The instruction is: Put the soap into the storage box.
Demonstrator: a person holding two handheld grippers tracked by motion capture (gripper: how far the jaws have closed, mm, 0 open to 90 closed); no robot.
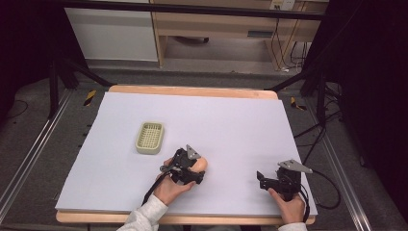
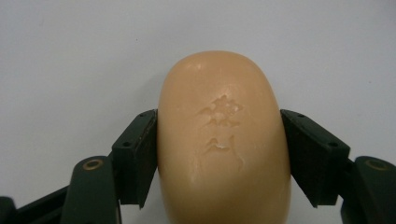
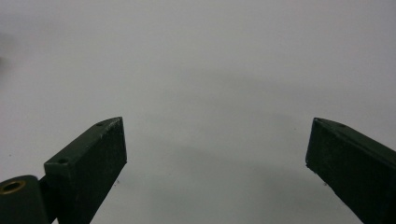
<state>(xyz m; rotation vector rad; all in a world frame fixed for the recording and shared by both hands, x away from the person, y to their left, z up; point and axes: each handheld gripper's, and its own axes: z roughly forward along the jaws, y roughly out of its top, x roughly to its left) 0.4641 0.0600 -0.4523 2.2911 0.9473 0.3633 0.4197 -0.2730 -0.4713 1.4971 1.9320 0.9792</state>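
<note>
Left tool [image 1: 198, 169] sits at about 6 o'clock on the white surface [image 1: 231, 125], a little left of centre. Its jaws are clamped on a bar of soap [image 1: 201, 164], one pad against each long side. In the left gripper view the soap [image 2: 224, 140] is peach-coloured, rounded, with a stamped mark on its upper face; both pads touch its flanks with no gap showing. The far end of the soap sticks out past the jaws toward 1 o'clock in the high view. Whether the soap rests on the surface or is just off it cannot be told.

Left hand [image 1: 168, 188] wraps the tool body from below and behind; forearm in a light grey sleeve [image 1: 144, 216] enters from the bottom edge and angles up toward 1 o'clock. Grey three-cornered plate faces up, so the tool is held roughly level, pointing away from the person.

Right tool [image 1: 262, 179] is at about 4 o'clock near the front right corner of the surface, well apart from the soap. Its jaws stand wide apart with nothing between them; the right gripper view shows bare white surface past the pads [image 3: 100, 163]. Right hand [image 1: 290, 208] grips it from behind, tool pointing toward 9 o'clock.

A pale green slotted tray [image 1: 149, 138] lies at 10 o'clock from the soap, near it but not touching.
</note>
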